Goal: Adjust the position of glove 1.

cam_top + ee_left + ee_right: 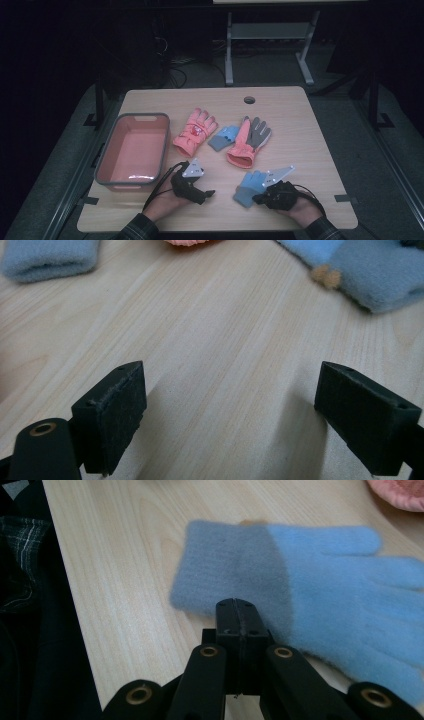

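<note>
The blue glove [300, 595] lay low and right of centre on the worktop [310, 150]. The right tongs [239, 611] were pressed together, seemingly pinching its cuff edge; a deeper bite would hold surer. The left tongs [230, 410] stood apart, empty, beside the pink bin [132, 147].

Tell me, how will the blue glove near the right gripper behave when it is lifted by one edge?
The blue glove looks like soft fleece lying flat on the table, so it would probably droop and fold. It seems thin and likely light. Its fuzzy surface should not slip easily. The right gripper has its fingers closed at the glove's edge; whether cloth is pinched is unclear.
</note>
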